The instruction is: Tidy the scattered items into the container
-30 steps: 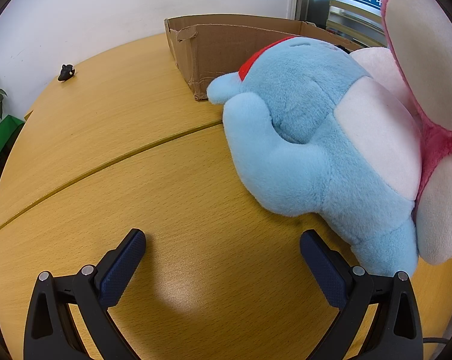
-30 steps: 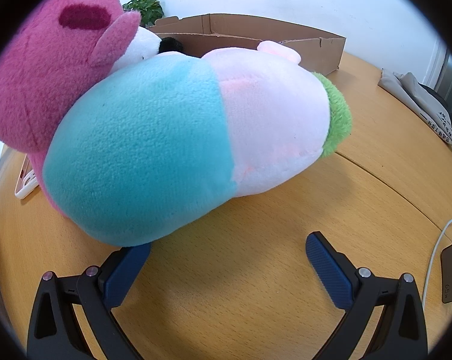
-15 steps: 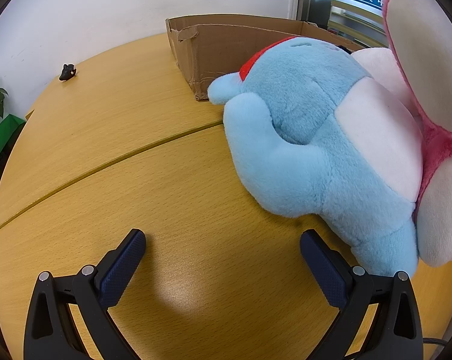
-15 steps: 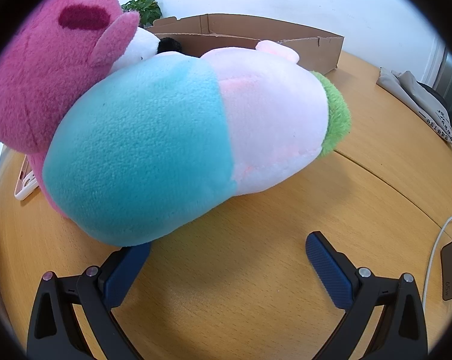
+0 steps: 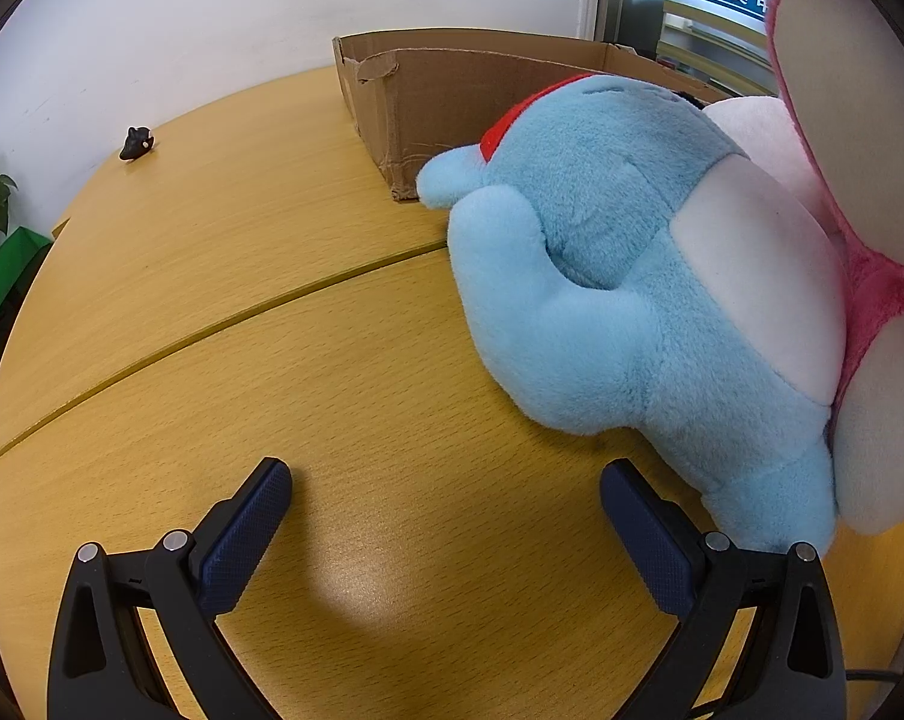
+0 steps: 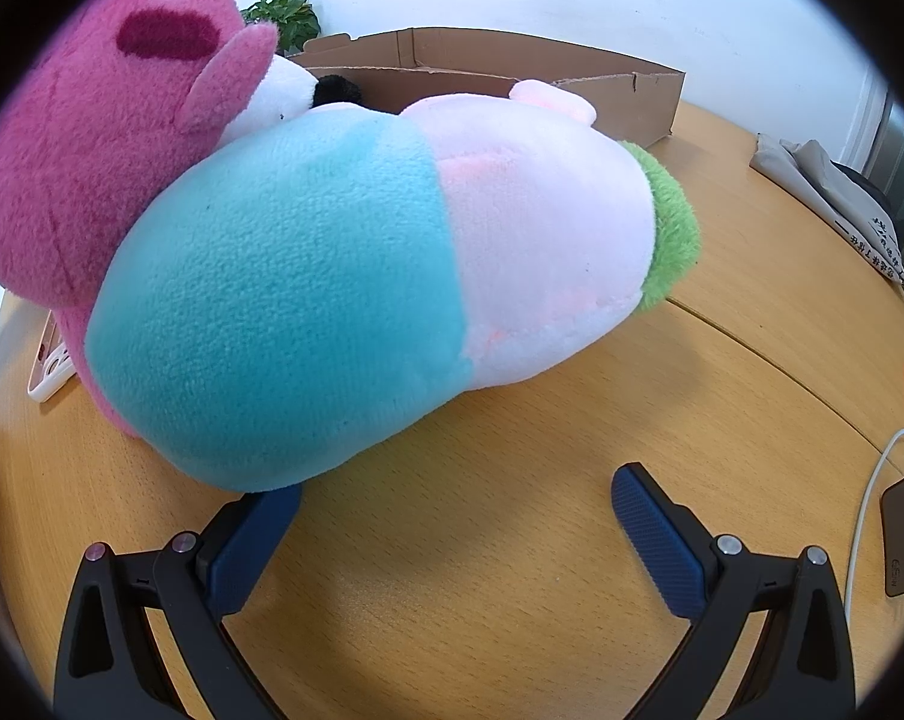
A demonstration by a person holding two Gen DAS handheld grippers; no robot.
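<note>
Both your grippers, left gripper (image 5: 446,531) & right gripper (image 6: 455,540), gape wide, empty. The light-blue plush toy (image 5: 620,300) and teal-and-pink plush toy (image 6: 356,300) lie on the wooden bench (image 5: 242,330) before the brown cardboard box (image 5: 452,102). Prob. light, squashy: pinch a limb or fold, not the round belly.

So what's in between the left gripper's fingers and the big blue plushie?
Nothing, just bare wooden table. In the left wrist view the open left hand-held gripper has only tabletop ahead of it; the blue plush toy lies off to its right.
</note>
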